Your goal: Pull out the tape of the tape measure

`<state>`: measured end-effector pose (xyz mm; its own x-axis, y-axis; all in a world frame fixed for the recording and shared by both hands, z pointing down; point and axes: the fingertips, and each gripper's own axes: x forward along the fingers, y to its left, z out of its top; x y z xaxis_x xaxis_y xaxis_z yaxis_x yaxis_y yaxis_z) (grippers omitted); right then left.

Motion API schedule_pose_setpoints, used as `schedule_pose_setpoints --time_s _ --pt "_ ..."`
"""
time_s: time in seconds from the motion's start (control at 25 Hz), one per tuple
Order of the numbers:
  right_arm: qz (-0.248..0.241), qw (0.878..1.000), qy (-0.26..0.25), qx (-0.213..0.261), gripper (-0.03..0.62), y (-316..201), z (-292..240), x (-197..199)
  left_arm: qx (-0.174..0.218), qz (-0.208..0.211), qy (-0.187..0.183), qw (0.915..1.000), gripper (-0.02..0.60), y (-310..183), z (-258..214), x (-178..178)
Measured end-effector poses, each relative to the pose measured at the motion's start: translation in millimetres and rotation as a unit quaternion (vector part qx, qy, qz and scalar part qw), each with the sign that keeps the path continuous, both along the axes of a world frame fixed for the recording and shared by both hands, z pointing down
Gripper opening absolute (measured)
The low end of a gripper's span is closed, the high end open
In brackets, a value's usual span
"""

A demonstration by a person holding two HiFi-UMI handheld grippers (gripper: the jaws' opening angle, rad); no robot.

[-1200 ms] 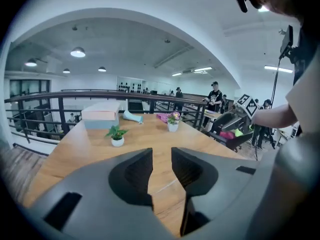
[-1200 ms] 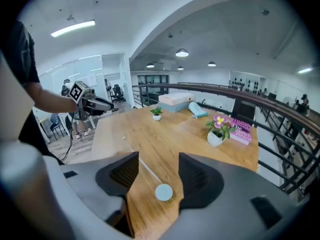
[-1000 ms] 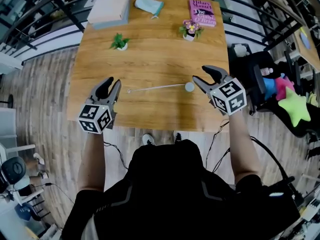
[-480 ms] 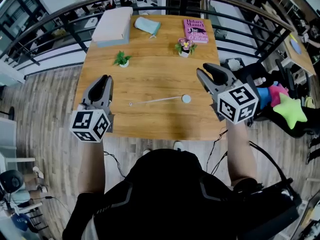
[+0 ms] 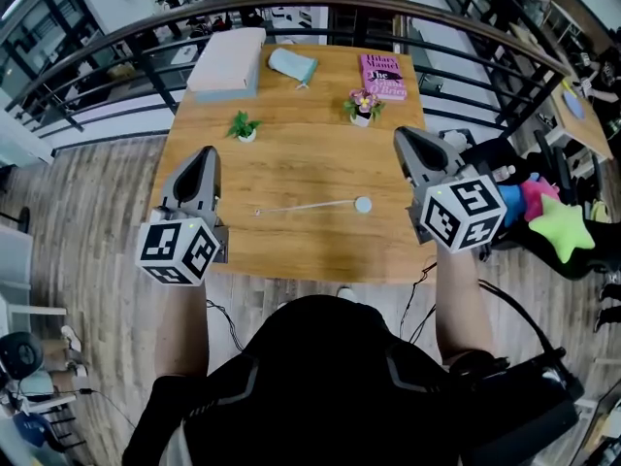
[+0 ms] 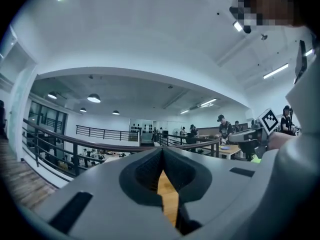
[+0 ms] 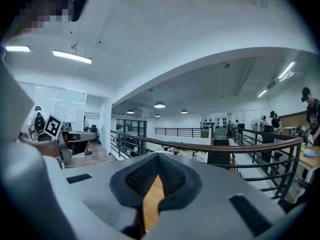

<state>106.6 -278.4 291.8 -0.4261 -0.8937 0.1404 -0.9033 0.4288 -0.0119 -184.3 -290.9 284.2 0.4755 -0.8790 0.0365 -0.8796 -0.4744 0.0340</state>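
The wooden table (image 5: 291,153) lies in front of you. Your left gripper (image 5: 205,158) hovers over its left edge and your right gripper (image 5: 405,142) over its right edge. Both sets of jaws have just closed, tips together, with nothing between them. The tape measure (image 5: 363,204) lies flat on the table between the grippers, nearer the right one and touching neither. Its tape (image 5: 301,207) is drawn out leftward from the round case. A small green plant (image 5: 244,126) stands farther back.
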Motion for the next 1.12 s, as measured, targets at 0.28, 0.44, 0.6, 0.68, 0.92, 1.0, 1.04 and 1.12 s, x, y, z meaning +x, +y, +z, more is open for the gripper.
schedule_pose_setpoints --time_s 0.28,0.44,0.6,0.68,0.92,1.0,1.04,1.12 --pt "0.005 1.000 0.022 0.008 0.007 -0.9 -0.6 -4.0 0.005 -0.003 -0.011 0.9999 0.031 1.1 -0.8 3.7" --pt "0.003 1.000 0.023 0.003 0.006 -1.8 1.4 -7.2 0.004 -0.005 -0.015 0.9999 0.031 -0.4 1.0 4.9" --pt "0.004 1.000 0.024 0.003 0.006 -1.6 1.9 -6.9 0.001 -0.009 -0.019 0.9998 0.030 -1.0 3.4 5.6" --pt "0.005 1.000 0.025 0.004 0.006 -2.3 1.7 -6.3 0.001 -0.010 -0.023 0.9997 0.030 -2.2 4.1 6.2" --pt "0.008 1.000 0.027 0.006 0.006 -1.6 0.9 -4.8 -0.003 -0.012 -0.036 0.9993 0.031 -5.4 6.5 6.4" --pt "0.009 1.000 0.026 0.006 0.007 -1.6 0.9 -4.1 -0.001 -0.014 -0.036 0.9993 0.030 -5.2 6.0 6.4" --pt "0.010 1.000 0.027 0.006 0.007 -1.8 1.1 -3.9 0.000 -0.016 -0.035 0.9993 0.029 -5.2 5.8 6.1" --pt "0.010 1.000 0.027 0.006 0.006 -1.6 1.6 -4.1 0.002 -0.020 -0.034 0.9992 0.031 -5.3 5.2 4.7"
